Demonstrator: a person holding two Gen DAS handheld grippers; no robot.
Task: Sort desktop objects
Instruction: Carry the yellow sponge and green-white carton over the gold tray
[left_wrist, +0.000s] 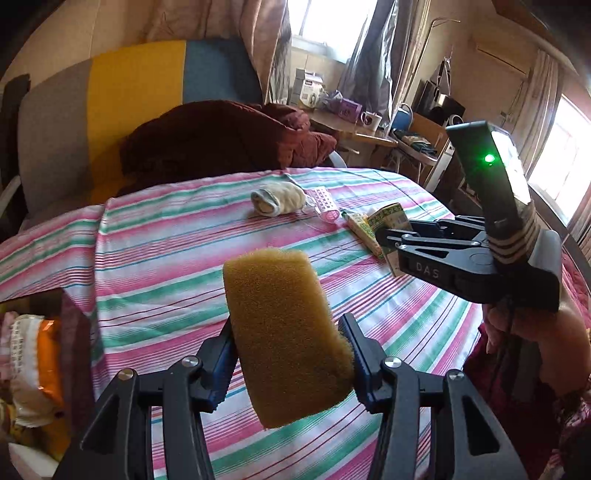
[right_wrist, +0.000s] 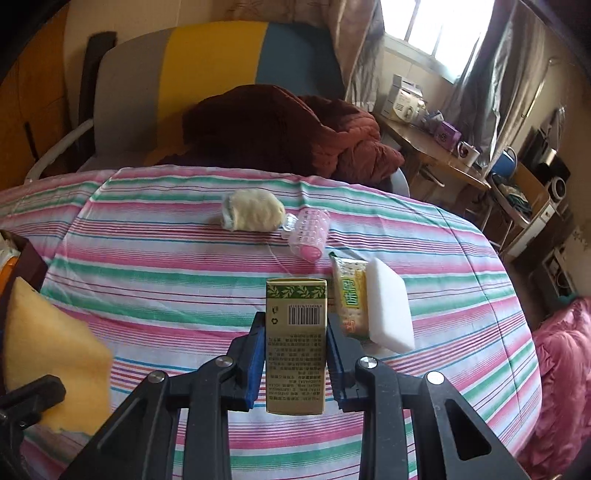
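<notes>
The left gripper (left_wrist: 290, 363) has its jaws clenched on a thick, yellow-brown porous sponge block (left_wrist: 284, 332), which stands tilted between the blue pads and is lifted clear of the counter under its pink, green and white striped cloth (left_wrist: 166, 236). The right gripper (right_wrist: 295, 363) has its jaws clamped on the long sides of a slim olive-green cardboard box with a barcode and small print (right_wrist: 296, 332) — this box too hangs above the striped cloth, upright in the grip. In the left wrist view the right gripper shows at the right edge with the box in its tips and a hand (left_wrist: 532, 332) on its handle. On the cloth, just beyond the box, lie a yellow-and-green sealed packet of crackers (right_wrist: 349, 295) and a white rectangular foam block (right_wrist: 388, 306), side by side and touching. Farther back rest a rolled cream-coloured sock (right_wrist: 253, 214) and a pink plastic hair roller (right_wrist: 310, 236), just beside each other. At the left edge of the counter — partly cut off — stands a dark brown box (left_wrist: 74, 321) holding an orange-and-white snack bag (left_wrist: 37, 354).
</notes>
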